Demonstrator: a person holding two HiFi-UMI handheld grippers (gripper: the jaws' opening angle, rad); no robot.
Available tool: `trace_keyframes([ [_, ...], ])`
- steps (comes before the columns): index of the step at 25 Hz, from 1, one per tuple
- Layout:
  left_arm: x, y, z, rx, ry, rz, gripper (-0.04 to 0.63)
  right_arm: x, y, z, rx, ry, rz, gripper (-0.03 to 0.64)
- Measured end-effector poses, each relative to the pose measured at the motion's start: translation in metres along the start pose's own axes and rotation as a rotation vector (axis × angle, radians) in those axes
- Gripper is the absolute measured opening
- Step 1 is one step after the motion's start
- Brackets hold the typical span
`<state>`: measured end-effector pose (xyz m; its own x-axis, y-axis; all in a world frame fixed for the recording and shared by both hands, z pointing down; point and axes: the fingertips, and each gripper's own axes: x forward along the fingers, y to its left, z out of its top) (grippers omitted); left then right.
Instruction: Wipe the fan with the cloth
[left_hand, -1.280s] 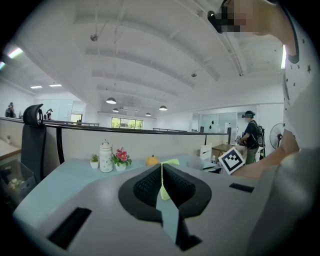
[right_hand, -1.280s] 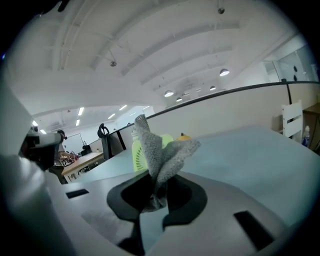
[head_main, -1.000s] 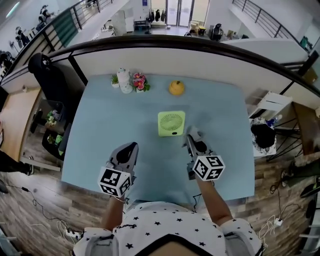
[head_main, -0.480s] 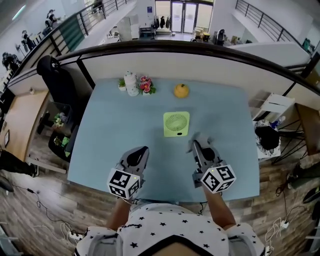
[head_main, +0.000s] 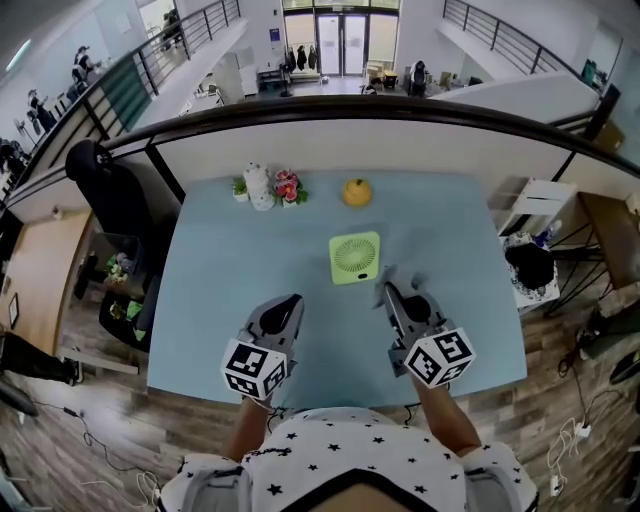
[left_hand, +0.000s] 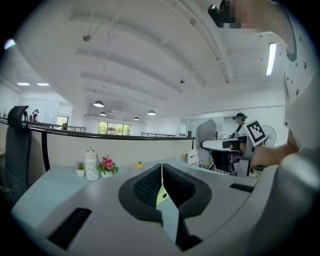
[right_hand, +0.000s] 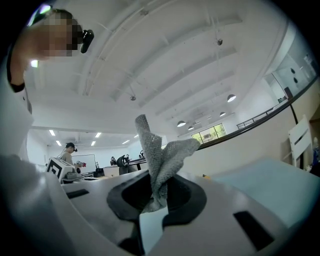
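A light-green square fan (head_main: 355, 257) lies flat in the middle of the pale blue table (head_main: 220, 270). My right gripper (head_main: 389, 291) hovers just to the near right of it, shut on a grey mesh cloth (right_hand: 159, 160) that sticks up out of the jaws (right_hand: 156, 197). A small grey tuft of the cloth (head_main: 389, 275) shows at the jaw tips in the head view. My left gripper (head_main: 288, 304) is to the near left of the fan, shut with nothing in it (left_hand: 161, 184). A green sliver of the fan (left_hand: 160, 194) shows past its closed jaws.
Along the table's far edge stand a white bottle (head_main: 258, 185), a small potted plant (head_main: 240, 188), pink flowers (head_main: 288, 187) and an orange (head_main: 356, 191). A low partition runs behind the table. A black chair (head_main: 105, 170) is at the left, white shelving (head_main: 535, 205) at the right.
The head view has shifted a little. The left gripper has drifted slightly right and the right gripper slightly back from the fan. The cloth stays in the right jaws.
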<state>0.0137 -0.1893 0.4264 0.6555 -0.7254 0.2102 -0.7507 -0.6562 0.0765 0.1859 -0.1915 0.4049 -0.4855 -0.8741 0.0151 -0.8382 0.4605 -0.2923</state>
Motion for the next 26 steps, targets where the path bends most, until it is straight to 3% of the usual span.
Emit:
trace_keyframes([
  [26,-0.012,0.008,-0.009,-0.019,0.007,-0.008,0.032,0.001,0.01,-0.006,0.032,-0.003,-0.007,0.048],
])
